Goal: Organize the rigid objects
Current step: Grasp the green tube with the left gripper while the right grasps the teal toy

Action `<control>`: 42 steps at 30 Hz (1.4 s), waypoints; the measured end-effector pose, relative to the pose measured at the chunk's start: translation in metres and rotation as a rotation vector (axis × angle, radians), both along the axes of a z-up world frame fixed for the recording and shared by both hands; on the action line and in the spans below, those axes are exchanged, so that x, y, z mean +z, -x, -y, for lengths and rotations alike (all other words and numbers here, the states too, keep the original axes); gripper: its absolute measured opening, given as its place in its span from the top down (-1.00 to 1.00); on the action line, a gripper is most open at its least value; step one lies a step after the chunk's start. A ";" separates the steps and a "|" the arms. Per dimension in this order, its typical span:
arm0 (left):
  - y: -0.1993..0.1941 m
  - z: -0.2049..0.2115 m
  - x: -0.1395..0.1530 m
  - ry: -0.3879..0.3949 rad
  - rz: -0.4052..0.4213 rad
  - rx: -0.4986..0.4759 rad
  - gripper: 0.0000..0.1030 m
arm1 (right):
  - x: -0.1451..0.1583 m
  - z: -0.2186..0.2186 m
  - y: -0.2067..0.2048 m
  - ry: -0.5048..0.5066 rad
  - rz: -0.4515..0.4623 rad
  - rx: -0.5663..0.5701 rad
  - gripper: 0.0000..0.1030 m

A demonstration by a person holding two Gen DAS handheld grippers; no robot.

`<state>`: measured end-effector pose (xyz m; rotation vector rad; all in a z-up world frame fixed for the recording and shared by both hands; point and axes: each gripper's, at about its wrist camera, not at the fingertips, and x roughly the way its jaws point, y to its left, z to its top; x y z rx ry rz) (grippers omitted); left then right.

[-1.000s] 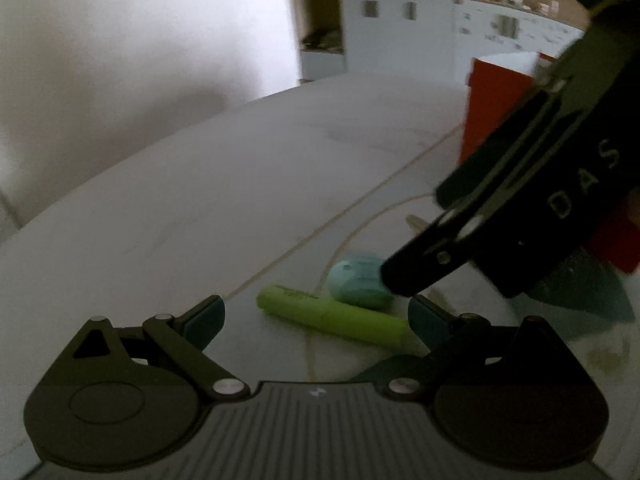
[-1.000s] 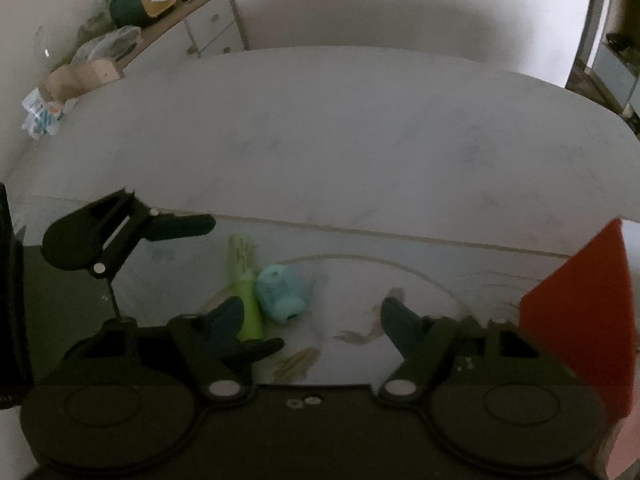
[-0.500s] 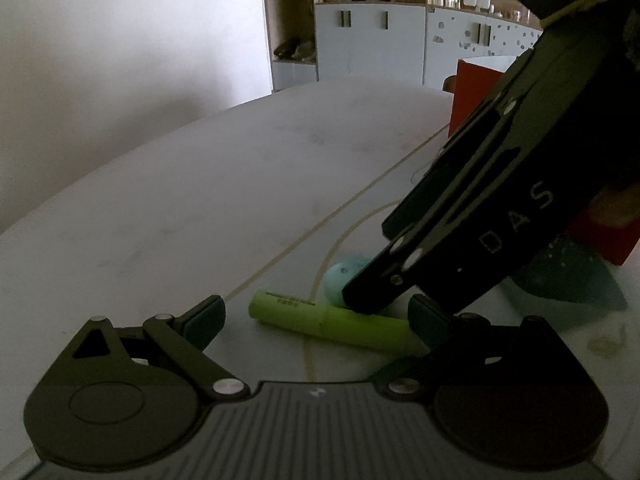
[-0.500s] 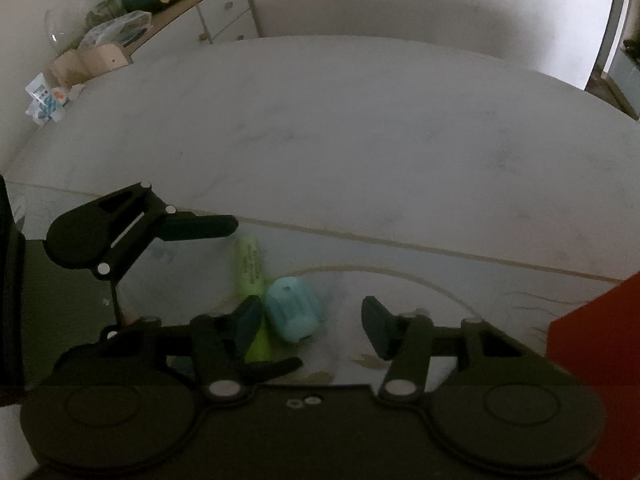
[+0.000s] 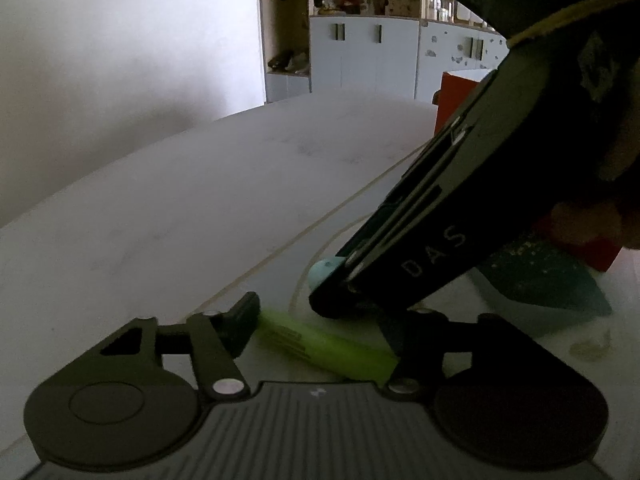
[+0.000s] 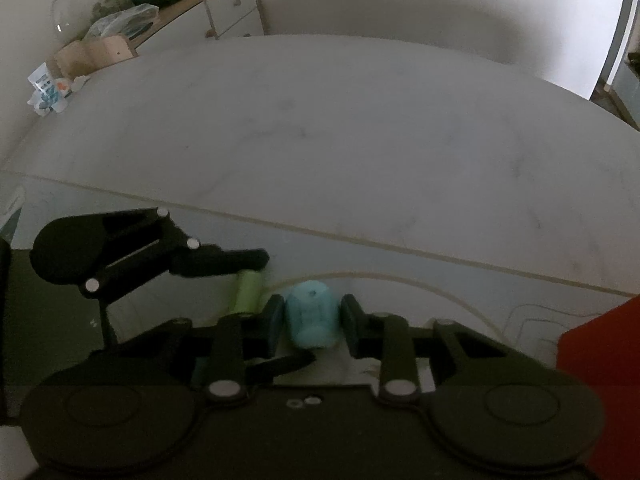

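you have two small items lying close together on the pale table top. first, a lime-green highlighter point(image 5: 332, 346): a long, slim barrel with dark print along its side, lying flat. in the left wrist view it runs from near left to right, right up at the near edge of the frame. second, a light blue rounded piece point(image 6: 311, 314), egg-like, smooth, with a small mark on its top face; what it is you can't tell. it sits low on the surface, just right of the highlighter in the right wrist view. whether the two touch is unclear. both lie inside a thin curved line drawn on the table.
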<state>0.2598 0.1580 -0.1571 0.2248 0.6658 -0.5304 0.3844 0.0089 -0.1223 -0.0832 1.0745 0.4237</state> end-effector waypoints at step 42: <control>-0.007 0.067 0.008 -0.029 -0.167 0.495 0.43 | 0.043 0.064 0.084 -0.135 0.021 -0.100 0.43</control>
